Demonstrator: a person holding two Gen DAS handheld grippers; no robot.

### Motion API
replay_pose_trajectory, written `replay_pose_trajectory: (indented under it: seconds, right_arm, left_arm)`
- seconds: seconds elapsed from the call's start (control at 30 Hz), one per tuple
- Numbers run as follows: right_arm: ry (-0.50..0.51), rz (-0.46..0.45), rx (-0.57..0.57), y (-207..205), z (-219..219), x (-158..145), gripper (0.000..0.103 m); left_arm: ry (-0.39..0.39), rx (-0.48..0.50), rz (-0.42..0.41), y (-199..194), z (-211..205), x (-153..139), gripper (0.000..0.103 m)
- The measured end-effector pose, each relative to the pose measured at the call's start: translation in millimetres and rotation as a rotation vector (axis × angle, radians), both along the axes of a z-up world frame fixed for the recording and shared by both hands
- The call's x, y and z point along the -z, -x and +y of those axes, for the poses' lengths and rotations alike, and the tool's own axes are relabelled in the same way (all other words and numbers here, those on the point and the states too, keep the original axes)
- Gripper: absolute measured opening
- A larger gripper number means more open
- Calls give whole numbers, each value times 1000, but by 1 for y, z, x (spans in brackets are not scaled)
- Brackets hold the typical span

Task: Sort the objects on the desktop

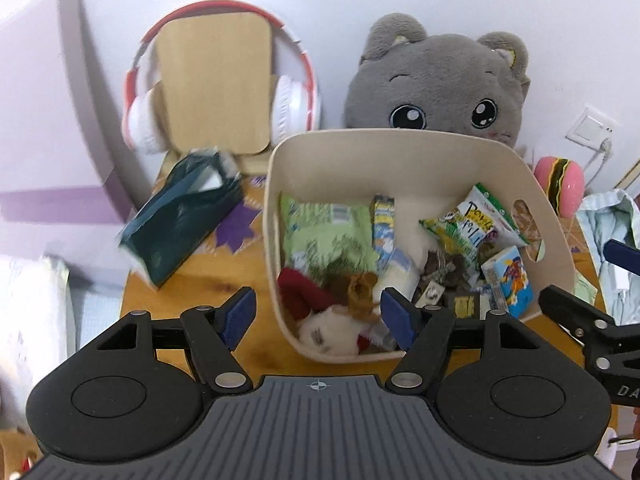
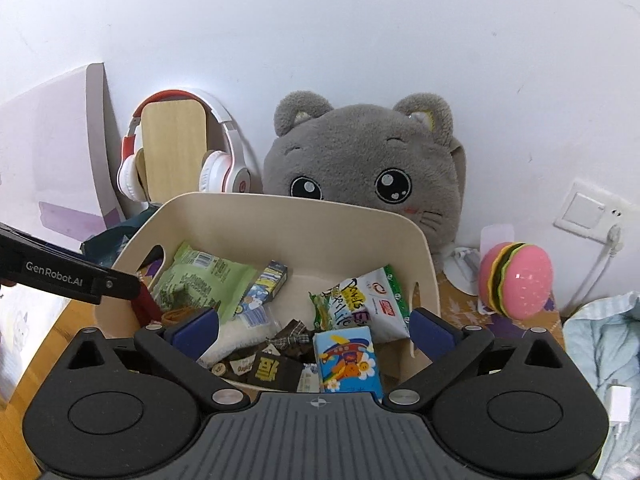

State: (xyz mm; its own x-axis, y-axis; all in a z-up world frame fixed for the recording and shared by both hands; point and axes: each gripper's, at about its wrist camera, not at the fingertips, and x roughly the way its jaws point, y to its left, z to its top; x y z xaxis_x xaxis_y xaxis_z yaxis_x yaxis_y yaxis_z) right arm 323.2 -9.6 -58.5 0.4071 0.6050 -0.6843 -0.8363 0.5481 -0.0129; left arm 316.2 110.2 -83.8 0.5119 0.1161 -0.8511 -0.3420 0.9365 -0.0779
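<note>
Your left gripper and right gripper hover spread, empty, over the snack-filled beige bin.

White wall behind wooden tabletop; white socket plate with plugged cable at right; lilac-striped panel at left; soft even light

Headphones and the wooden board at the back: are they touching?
Touching. In the left wrist view the headphones straddle the upright wooden board, their band arching over its top and both white earcups pressed against its sides.
</note>
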Motion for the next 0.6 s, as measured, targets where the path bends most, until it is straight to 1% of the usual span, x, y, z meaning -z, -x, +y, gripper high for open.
replay_pose_trajectory:
  seconds: [0.13, 0.2, 0.23, 0.3, 0.37, 0.5, 0.6]
  right_arm:
    - [-7, 2, 7, 15, -12, -11, 103]
    - [-8, 23, 29, 21, -20, -17, 103]
    - [-2, 38, 44, 22, -23, -20, 103]
    - [0, 66, 69, 27, -32, -26, 103]
    - [-14, 74, 79, 33, -41, -32, 103]
    - [-21, 56, 75, 48, -59, -48, 103]
    - [-11, 20, 55, 58, -73, -58, 103]
  left_arm:
    - [1, -12, -13, 22, -5, -13, 70]
    - [-10, -8, -22, 33, -11, -22, 70]
    - [-17, -63, -27, 38, -15, -27, 70]
    - [-29, -61, -38, 49, -22, -37, 70]
    - [-38, -59, -52, 61, -29, -48, 70]
    - [-63, -50, -78, 86, -44, -71, 70]
    - [-67, -30, -86, 104, -55, -84, 70]
